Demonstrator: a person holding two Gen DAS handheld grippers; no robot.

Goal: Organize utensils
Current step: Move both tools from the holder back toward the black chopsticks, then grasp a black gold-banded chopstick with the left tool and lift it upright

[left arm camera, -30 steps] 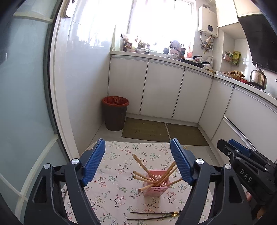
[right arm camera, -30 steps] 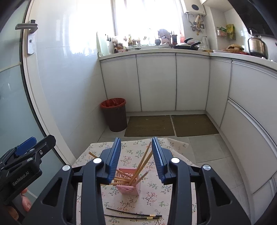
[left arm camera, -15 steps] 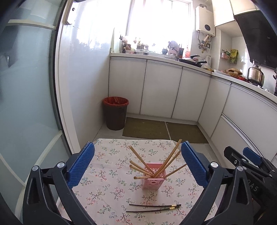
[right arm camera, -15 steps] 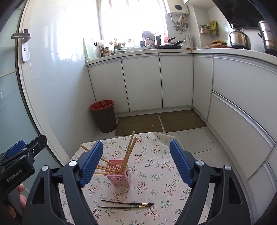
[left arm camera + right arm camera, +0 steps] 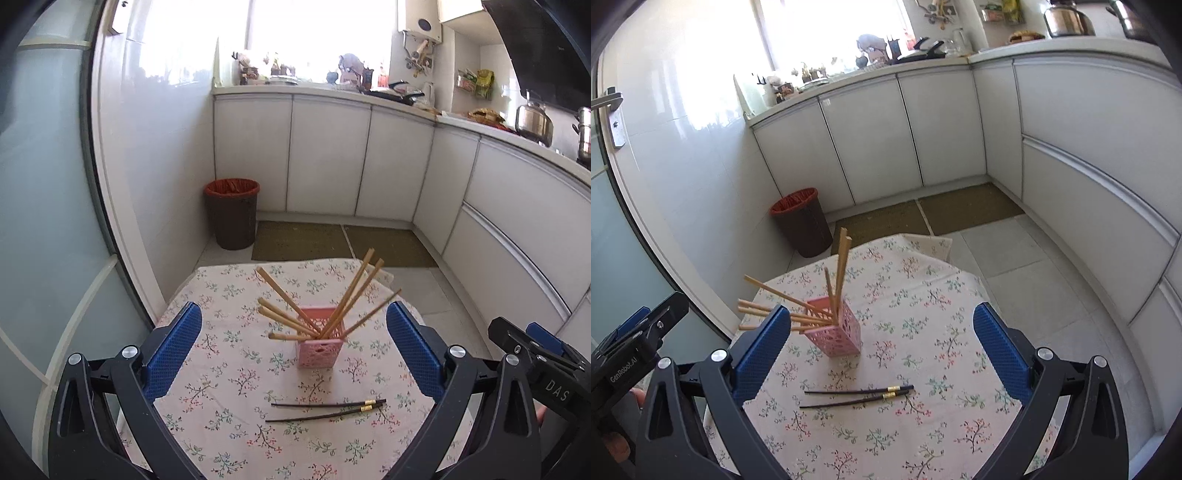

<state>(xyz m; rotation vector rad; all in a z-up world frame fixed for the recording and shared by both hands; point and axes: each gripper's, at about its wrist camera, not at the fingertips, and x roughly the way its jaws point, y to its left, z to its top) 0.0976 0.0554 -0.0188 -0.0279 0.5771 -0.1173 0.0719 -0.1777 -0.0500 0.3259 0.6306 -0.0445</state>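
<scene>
A pink perforated holder (image 5: pixel 319 352) stands on the floral tablecloth (image 5: pixel 229 369) with several wooden chopsticks (image 5: pixel 351 291) fanned out of it. It also shows in the right wrist view (image 5: pixel 839 333). Two dark chopsticks with gold bands (image 5: pixel 327 410) lie flat in front of it, also in the right wrist view (image 5: pixel 858 396). My left gripper (image 5: pixel 294 352) is open and empty, above and short of the holder. My right gripper (image 5: pixel 882 352) is open and empty, above the dark chopsticks. Each gripper's body shows at the edge of the other view.
The small table ends just beyond the holder. Behind it are floor mats (image 5: pixel 343 243), a brown bin with a red liner (image 5: pixel 232 214), white cabinets (image 5: pixel 325 158) and a glass door (image 5: pixel 44 221) at the left.
Both grippers have opened wide and pulled back and up from the holder. The right gripper's two wooden chopsticks now stand in the holder.
</scene>
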